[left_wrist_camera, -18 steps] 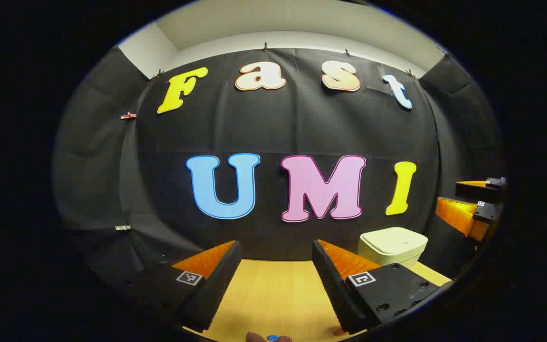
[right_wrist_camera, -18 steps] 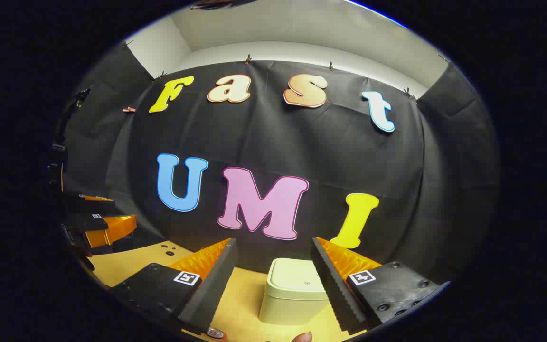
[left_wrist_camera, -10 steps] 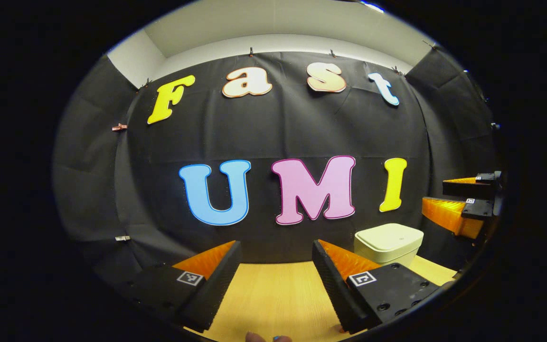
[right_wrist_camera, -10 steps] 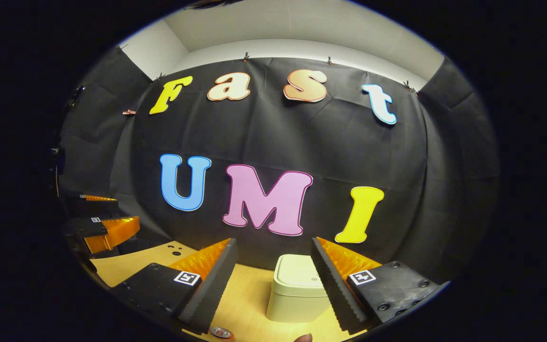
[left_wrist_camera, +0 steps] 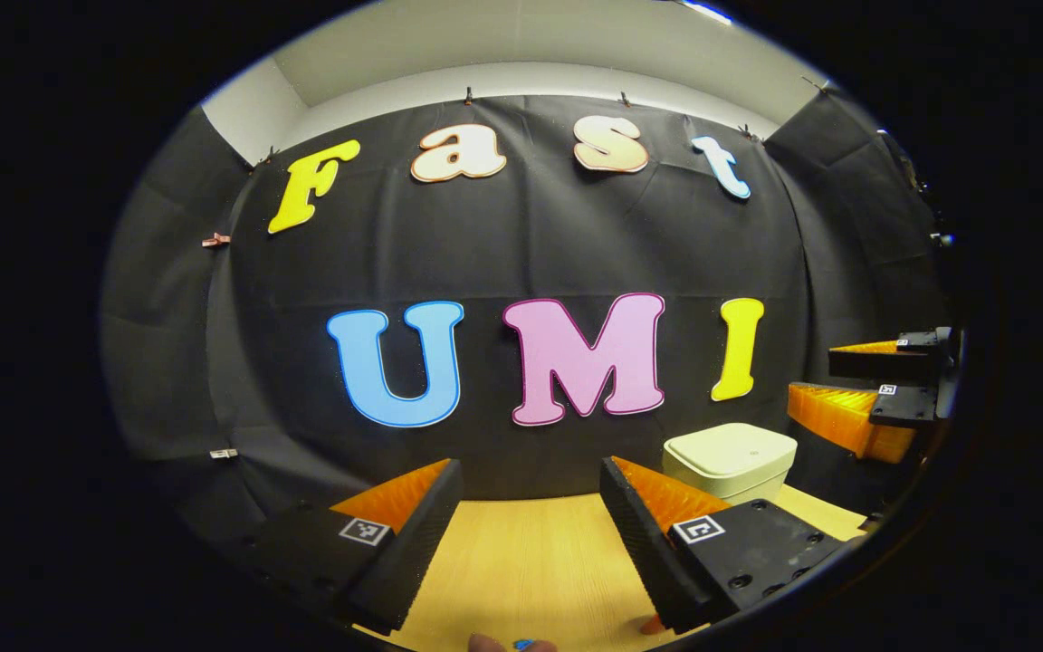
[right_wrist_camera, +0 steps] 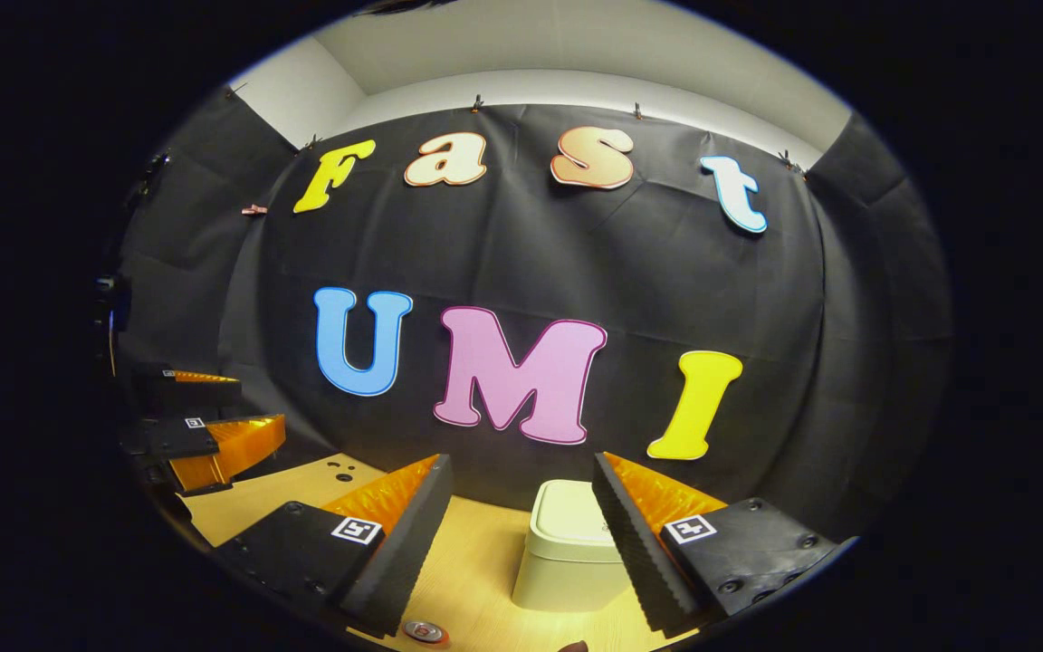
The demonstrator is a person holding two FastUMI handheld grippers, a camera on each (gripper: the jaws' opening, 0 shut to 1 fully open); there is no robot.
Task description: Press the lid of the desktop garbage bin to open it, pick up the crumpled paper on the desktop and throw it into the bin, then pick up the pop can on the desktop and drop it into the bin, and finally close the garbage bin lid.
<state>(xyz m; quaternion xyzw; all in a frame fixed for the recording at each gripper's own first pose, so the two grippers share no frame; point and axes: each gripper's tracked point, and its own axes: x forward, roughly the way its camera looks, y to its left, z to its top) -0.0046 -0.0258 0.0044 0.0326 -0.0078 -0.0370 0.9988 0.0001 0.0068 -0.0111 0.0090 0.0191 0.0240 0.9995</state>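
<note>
We hold the left gripper (left_wrist_camera: 531, 525) with fingers wide and empty above the counter (left_wrist_camera: 521, 561). The bin (right_wrist_camera: 567, 552), lid closed, stands near the counter's back edge, perhaps just ahead between the right gripper (right_wrist_camera: 521, 534)'s wide, empty fingers.

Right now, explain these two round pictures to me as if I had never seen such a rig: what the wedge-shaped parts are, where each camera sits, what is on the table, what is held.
A person holds a two-finger tool in each hand, and a small camera rides on each tool and looks forward along its fingers.

In the left gripper view, the wedges at the bottom are the left gripper, spread apart with nothing between them. The other tool shows at the right edge.

In the right gripper view, the right gripper is likewise open and empty, aimed at the bin.

On the wooden table stands the bin, pale, its lid down. At the lower edge of the right gripper view a round metal top peeks in, perhaps the pop can.
</note>
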